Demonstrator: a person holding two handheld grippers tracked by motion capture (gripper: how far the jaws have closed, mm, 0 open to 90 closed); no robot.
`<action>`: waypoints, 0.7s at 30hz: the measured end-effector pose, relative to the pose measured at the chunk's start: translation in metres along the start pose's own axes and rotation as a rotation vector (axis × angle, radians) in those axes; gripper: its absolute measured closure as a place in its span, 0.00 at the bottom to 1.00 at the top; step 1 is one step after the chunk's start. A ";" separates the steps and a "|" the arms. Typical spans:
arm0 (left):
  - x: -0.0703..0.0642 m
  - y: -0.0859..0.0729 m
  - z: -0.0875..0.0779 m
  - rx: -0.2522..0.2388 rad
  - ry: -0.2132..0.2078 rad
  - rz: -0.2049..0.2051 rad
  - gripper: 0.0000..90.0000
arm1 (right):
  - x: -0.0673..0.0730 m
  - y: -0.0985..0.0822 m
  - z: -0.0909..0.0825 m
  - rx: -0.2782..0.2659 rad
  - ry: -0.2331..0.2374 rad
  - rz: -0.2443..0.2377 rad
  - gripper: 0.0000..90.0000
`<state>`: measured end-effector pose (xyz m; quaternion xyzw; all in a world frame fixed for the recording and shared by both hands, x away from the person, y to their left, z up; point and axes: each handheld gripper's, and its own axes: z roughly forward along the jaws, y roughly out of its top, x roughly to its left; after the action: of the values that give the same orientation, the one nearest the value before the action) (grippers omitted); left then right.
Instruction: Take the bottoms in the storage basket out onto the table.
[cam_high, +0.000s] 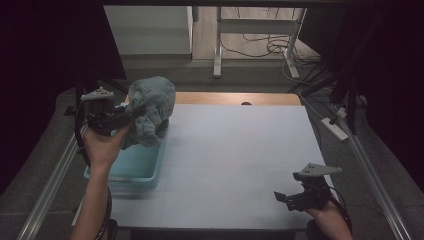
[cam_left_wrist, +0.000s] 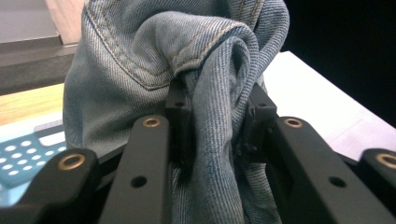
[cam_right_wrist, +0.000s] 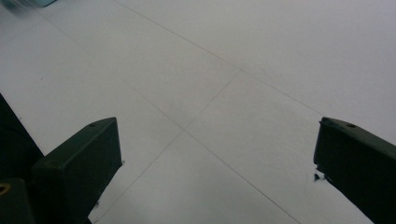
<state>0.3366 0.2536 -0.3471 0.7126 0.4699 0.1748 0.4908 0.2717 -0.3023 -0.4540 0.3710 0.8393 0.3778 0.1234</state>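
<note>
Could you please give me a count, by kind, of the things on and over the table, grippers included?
Denim garment: 1, bunched and held over the basket
Light blue basket: 1
Grippers: 2, the left gripper shut on the garment, the right gripper open over the bare table
Total: 4

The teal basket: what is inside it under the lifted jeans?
The bare, perforated floor of the teal basket shows in front. The left gripper holds the bunched jeans above the back part, hiding whatever lies there.
</note>
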 end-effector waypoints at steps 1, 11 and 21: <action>0.000 0.000 0.000 0.000 0.000 0.000 0.77 | 0.000 0.000 0.000 0.000 0.000 0.000 0.01; -0.020 0.007 0.008 -0.001 -0.064 0.041 0.77 | 0.000 0.000 0.000 -0.001 0.001 0.001 0.01; -0.040 0.013 0.020 0.016 -0.116 0.084 0.77 | 0.000 0.000 0.000 0.002 0.002 0.003 0.01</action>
<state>0.3370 0.2082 -0.3366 0.7446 0.4116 0.1498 0.5037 0.2722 -0.3025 -0.4542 0.3721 0.8392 0.3774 0.1217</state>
